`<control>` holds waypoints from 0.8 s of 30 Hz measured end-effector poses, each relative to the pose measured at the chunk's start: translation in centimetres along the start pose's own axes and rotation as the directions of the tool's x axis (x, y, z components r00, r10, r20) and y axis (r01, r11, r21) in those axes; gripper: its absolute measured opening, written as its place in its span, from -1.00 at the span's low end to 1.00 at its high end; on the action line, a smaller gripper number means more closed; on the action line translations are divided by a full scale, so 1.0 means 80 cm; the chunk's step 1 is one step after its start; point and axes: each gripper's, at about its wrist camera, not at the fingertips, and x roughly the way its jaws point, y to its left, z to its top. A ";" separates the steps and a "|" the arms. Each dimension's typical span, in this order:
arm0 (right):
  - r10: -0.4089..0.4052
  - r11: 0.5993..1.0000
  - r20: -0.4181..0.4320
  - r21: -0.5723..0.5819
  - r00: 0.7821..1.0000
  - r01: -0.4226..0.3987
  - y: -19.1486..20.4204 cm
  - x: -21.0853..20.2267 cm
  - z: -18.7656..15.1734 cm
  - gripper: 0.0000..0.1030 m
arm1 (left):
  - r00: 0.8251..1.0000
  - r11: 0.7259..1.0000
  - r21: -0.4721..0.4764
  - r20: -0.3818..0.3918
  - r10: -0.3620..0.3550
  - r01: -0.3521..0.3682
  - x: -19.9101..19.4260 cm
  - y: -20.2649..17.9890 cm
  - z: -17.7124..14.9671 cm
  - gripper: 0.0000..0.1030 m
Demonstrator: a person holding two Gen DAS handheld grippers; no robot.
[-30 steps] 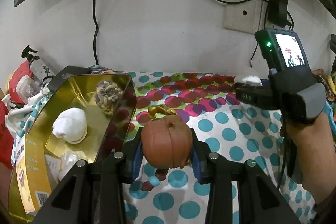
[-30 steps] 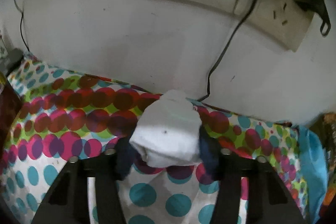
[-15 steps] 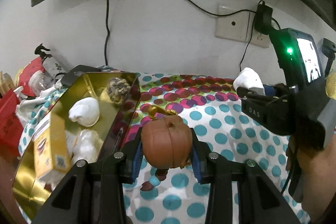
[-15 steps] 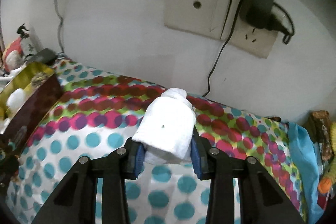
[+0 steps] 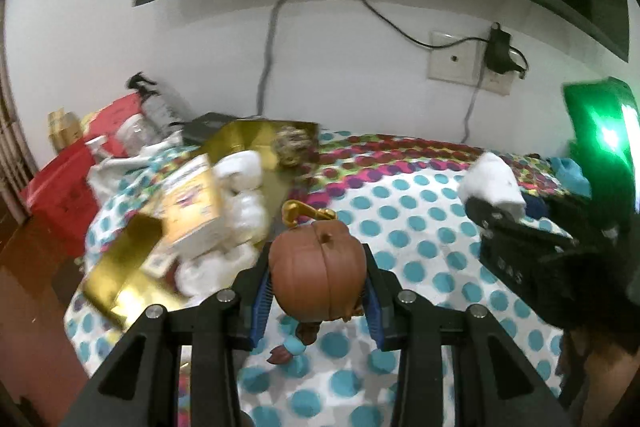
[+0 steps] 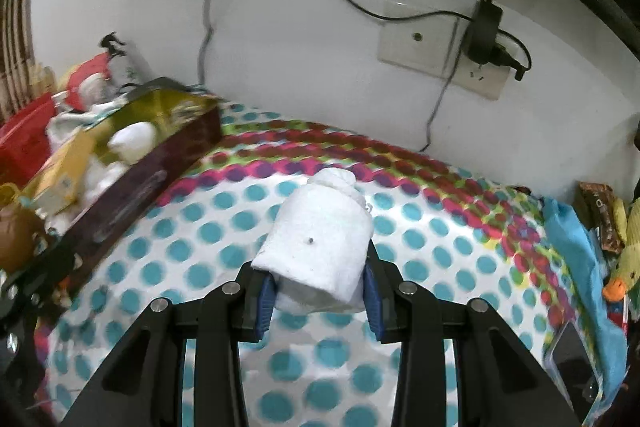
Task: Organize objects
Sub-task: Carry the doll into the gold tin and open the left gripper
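My left gripper [image 5: 317, 301] is shut on a brown round-headed figurine [image 5: 318, 267] with a gold hook on top, held above the dotted cloth. My right gripper [image 6: 320, 293] is shut on a rolled white towel [image 6: 320, 243], also lifted off the cloth; the same towel [image 5: 492, 183] shows at the right in the left wrist view. A gold tin box [image 5: 132, 259] lies to the left, holding white rolls [image 5: 244, 171], a woven ball [image 5: 294, 145] and a yellow carton [image 5: 192, 199]. From the right wrist view the box [image 6: 132, 171] lies far left.
A polka-dot cloth [image 6: 240, 219] covers the surface. Red boxes and bottles [image 5: 68, 171] crowd the far left. A wall socket with a plugged adapter [image 6: 484, 27] and cables hang behind. At the right edge lie a duck toy [image 6: 624, 267], a snack bar and a phone [image 6: 572, 355].
Both grippers have pulled back and risen from the wall with their loads still gripped, so more of the cloth, the box and the screen above now show.
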 end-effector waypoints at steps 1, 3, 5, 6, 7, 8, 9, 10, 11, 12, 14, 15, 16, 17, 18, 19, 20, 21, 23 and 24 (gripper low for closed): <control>0.005 1.000 0.002 -0.008 1.000 -0.005 0.007 -0.005 -0.003 -0.32 | 1.000 1.000 -0.014 0.002 0.009 -0.009 -0.006 0.012 -0.003 -0.25; 0.018 1.000 -0.002 -0.025 1.000 -0.018 0.025 -0.016 -0.011 -0.32 | 0.999 0.999 -0.032 0.008 0.032 -0.032 -0.013 0.031 -0.005 -0.25; 0.031 0.999 -0.001 -0.037 1.000 -0.031 0.042 -0.025 -0.016 -0.32 | 0.999 0.997 -0.062 0.019 0.047 -0.045 -0.018 0.059 -0.003 -0.25; 0.037 0.999 0.002 -0.040 0.999 -0.037 0.048 -0.029 -0.016 -0.32 | 0.998 0.995 -0.079 0.025 0.061 -0.059 -0.020 0.075 0.000 -0.25; 0.044 0.998 0.005 -0.043 0.999 -0.044 0.054 -0.033 -0.016 -0.32 | 0.996 0.993 -0.088 0.027 0.080 -0.077 -0.020 0.088 0.002 -0.25; 0.051 0.998 0.010 -0.046 0.999 -0.051 0.061 -0.037 -0.015 -0.32 | 0.995 0.991 -0.097 0.030 0.091 -0.088 -0.020 0.101 0.007 -0.25; 0.058 0.997 0.016 -0.049 0.998 -0.057 0.067 -0.041 -0.013 -0.32 | 0.995 0.991 -0.104 0.041 0.093 -0.088 -0.020 0.113 0.015 -0.25; 0.063 0.997 0.021 -0.054 0.998 -0.061 0.073 -0.044 -0.011 -0.32 | 0.993 0.990 -0.102 0.057 0.105 -0.099 -0.018 0.124 0.026 -0.25; 0.068 0.996 0.026 -0.064 0.997 -0.067 0.079 -0.048 -0.009 -0.32 | 0.992 0.989 -0.096 0.062 0.114 -0.108 -0.014 0.131 0.035 -0.25; 0.072 0.995 0.028 -0.070 0.997 -0.069 0.084 -0.050 -0.008 -0.32 | 0.991 0.989 -0.097 0.063 0.115 -0.108 -0.010 0.137 0.045 -0.25; 0.086 0.994 0.030 -0.075 0.996 -0.084 0.094 -0.053 -0.009 -0.32 | 0.990 0.989 -0.084 0.065 0.123 -0.118 0.003 0.142 0.068 -0.25; 0.093 0.993 0.029 -0.079 0.995 -0.091 0.099 -0.052 -0.010 -0.32 | 0.988 0.988 -0.069 0.068 0.142 -0.137 0.011 0.143 0.079 -0.25; 0.097 0.992 0.028 -0.084 0.995 -0.095 0.103 -0.052 -0.010 -0.32 | 0.986 0.987 -0.059 0.068 0.151 -0.147 0.018 0.142 0.088 -0.25; 0.103 0.991 0.024 -0.089 0.994 -0.100 0.107 -0.050 -0.010 -0.32 | 0.987 0.988 -0.053 0.053 0.150 -0.148 0.029 0.143 0.098 -0.25; 0.109 0.990 0.022 -0.092 0.994 -0.107 0.111 -0.048 -0.010 -0.32 | 0.987 0.986 -0.051 0.032 0.158 -0.156 0.041 0.143 0.107 -0.25; 0.114 0.989 0.022 -0.095 0.993 -0.112 0.114 -0.046 -0.009 -0.32 | 0.984 0.984 -0.048 0.016 0.175 -0.174 0.053 0.142 0.113 -0.24; 0.118 0.988 0.022 -0.103 0.993 -0.115 0.118 -0.045 -0.007 -0.32 | 0.982 0.981 -0.042 -0.004 0.187 -0.187 0.067 0.141 0.119 -0.24; 0.121 0.987 0.021 -0.110 0.992 -0.118 0.121 -0.043 -0.006 -0.32 | 0.980 0.980 -0.041 -0.031 0.196 -0.197 0.084 0.140 0.124 -0.24; 0.132 0.985 0.018 -0.114 0.991 -0.129 0.123 -0.040 -0.005 -0.32 | 0.978 0.978 -0.038 -0.049 0.204 -0.206 0.104 0.140 0.130 -0.24; 0.135 0.985 0.018 -0.114 0.991 -0.132 0.123 -0.040 -0.005 -0.32 | 0.978 0.979 -0.042 -0.055 0.199 -0.202 0.111 0.140 0.132 -0.24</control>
